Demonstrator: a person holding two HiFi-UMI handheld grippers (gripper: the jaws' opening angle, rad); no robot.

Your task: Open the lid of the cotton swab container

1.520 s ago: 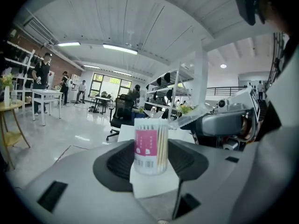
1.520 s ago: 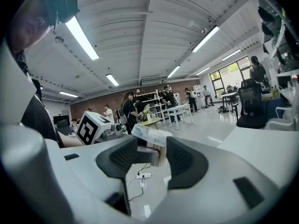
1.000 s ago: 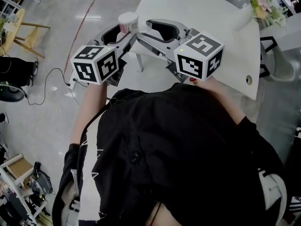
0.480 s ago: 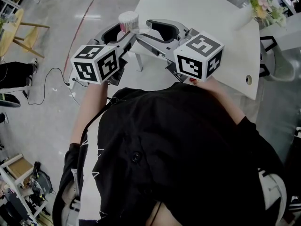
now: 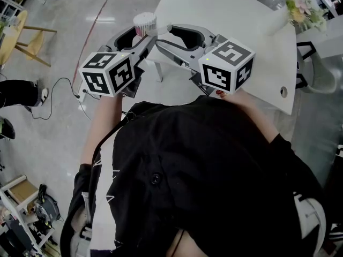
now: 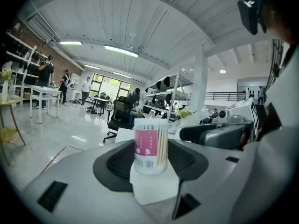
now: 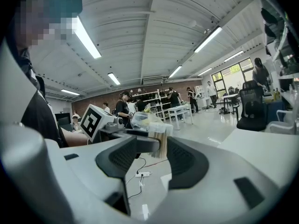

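The cotton swab container (image 5: 145, 22) is a small clear tub with a pink label (image 6: 145, 141), packed with swabs. It is held off the white table's (image 5: 230, 15) left edge, above the floor. My left gripper (image 5: 140, 33) is shut on its body, with a dark pad against each side (image 6: 151, 157). My right gripper (image 5: 162, 31) comes in from the right with its jaws apart, its tips right beside the tub's top. In the right gripper view (image 7: 153, 146) the clear lid (image 7: 150, 120) shows just past the tips, partly behind the left jaw. Whether the tips touch it is unclear.
A vase of flowers (image 5: 300, 4) stands at the table's far right corner. A wooden stool (image 5: 21, 36) and a cable (image 5: 53, 90) are on the floor at the left. People, desks and shelves fill the room behind.
Both grippers and the container have kept their places. At the left edge of the head view a bystander has walked on.
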